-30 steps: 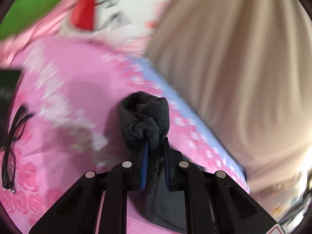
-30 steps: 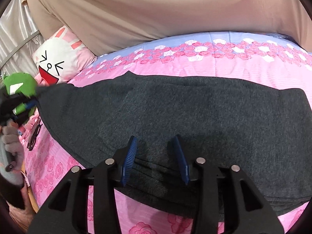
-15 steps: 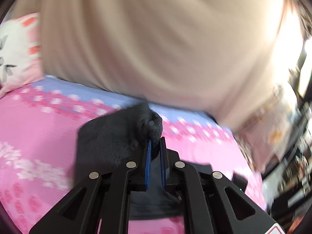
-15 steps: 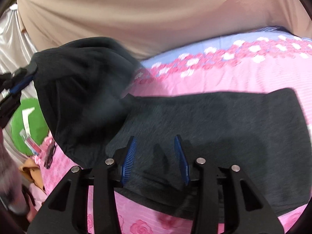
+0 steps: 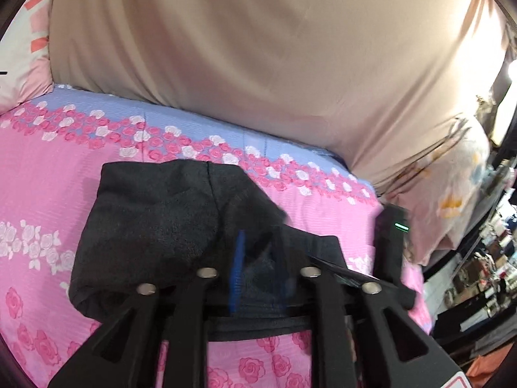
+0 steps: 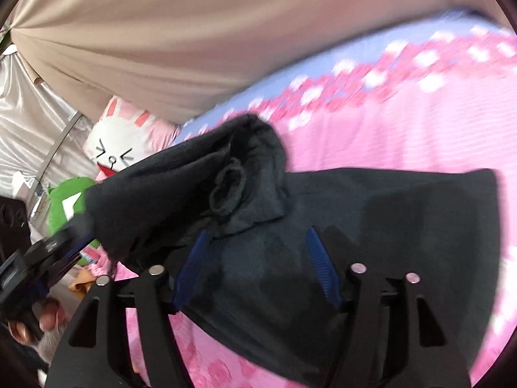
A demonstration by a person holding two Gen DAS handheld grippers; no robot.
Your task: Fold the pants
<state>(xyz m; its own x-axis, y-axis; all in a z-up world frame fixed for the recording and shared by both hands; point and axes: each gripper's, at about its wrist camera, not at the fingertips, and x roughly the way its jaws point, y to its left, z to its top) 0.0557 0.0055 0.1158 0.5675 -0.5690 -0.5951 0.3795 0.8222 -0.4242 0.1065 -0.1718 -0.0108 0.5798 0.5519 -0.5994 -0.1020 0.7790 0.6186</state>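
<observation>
Dark grey pants (image 6: 371, 213) lie on the pink bed (image 5: 48, 194), doubled over. Left gripper (image 5: 258, 271) has just been opening, with cloth between its narrowly parted fingers. Right gripper (image 6: 258, 268) has just been widening, its fingers wide over the cloth.

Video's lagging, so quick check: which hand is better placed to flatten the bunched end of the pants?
Probably right. Both tongs have just been opening, but the right tongs hang open over the pants, bunched end straight ahead; the left tongs have fabric between them.

Pink sheet (image 5: 48, 177) bare left of and beyond the dark pants (image 5: 152, 226): open passage. Beige curtain (image 5: 258, 64) walls off the far side. Rabbit pillow (image 6: 119, 148) and green plush (image 6: 64, 200) crowd one end; shelf clutter (image 5: 484, 274) closes in beyond the opposite edge.
</observation>
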